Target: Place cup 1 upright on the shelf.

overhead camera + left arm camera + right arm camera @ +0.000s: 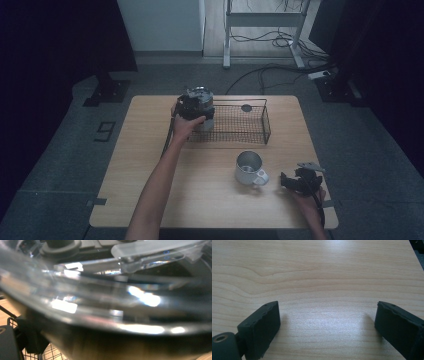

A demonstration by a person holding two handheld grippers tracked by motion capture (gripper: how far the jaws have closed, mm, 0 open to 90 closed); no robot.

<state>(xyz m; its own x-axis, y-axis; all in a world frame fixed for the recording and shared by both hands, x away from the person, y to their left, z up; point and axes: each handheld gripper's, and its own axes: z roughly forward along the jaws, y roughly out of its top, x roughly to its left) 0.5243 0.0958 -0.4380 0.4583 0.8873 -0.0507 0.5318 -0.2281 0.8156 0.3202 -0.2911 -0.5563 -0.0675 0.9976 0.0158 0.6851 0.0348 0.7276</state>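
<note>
dim room, dark curtains on both sides, and a pale wooden surface (150,150) in front of me. my left hand-held gripper (196,106) is up at the far edge, at the left end of a black wire basket (250,131), and it carries a shiny glass or metal vessel (105,305) that fills the left gripper view as a blurred, reflective curve; i cannot make out what kind of vessel it is, nor see the jaws around it, so from the frames i cannot tell how firmly it is gripped, only that it sits right against the camera. a bit of basket mesh shows at the lower left of that view. in the high view my hand covers most of the vessel.

nearer to me stands a metal mug (249,168) with its handle turned toward my right hand-held gripper (289,181), which rests low on the surface just beside it, jaws spread wide with bare wood between them. a small dark disc (246,108) lies in the basket's far part. cables trail across the floor beyond. no writing is legible anywhere.
</note>
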